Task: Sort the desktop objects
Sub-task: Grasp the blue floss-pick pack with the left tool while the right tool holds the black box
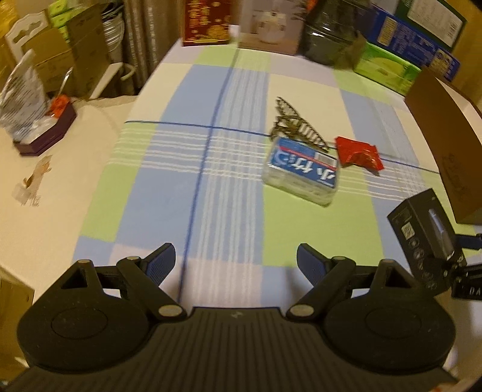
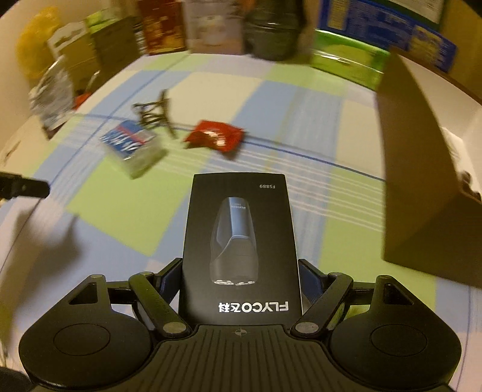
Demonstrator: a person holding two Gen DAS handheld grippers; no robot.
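Table (image 1: 229, 211): checked cloth in blue, green and cream with dark blue cross lines; both views are blurred.
Cardboard box (image 2: 421, 169): open brown carton at 2 o'clock in the right wrist view, standing on the cloth; it is well apart from the black box at about 3 o'clock of it.
Back row (image 1: 208, 21): cartons and packets line the table's far edge at 12 o'clock; print unreadable.
Black shaver box (image 2: 241, 250): labelled FLYCO, shaver pictured on top. It sits between the right gripper's fingers, running from 6 toward 12 o'clock, its near end deep in the tongs.
Right gripper (image 2: 241, 280): pinching the black shaver box; blue pads touch both long sides. Wide grip, as the box is broad. In the left wrist view this pair shows at 4 o'clock.
Left gripper (image 1: 236, 260): spread wide, nothing between the pads, bare cloth below. Its tip shows at 9 o'clock in the right wrist view.
Clear plastic case (image 1: 301, 172): blue label, lying flat at 1 o'clock of the left gripper, well apart from it.
Red wrapper (image 1: 358, 153): crumpled, just beside the case on its 3 o'clock side; at 12 o'clock beyond the held box in the right wrist view.
Dark hair clip (image 1: 296, 126): toothed, touching the case's far edge at 12 o'clock.
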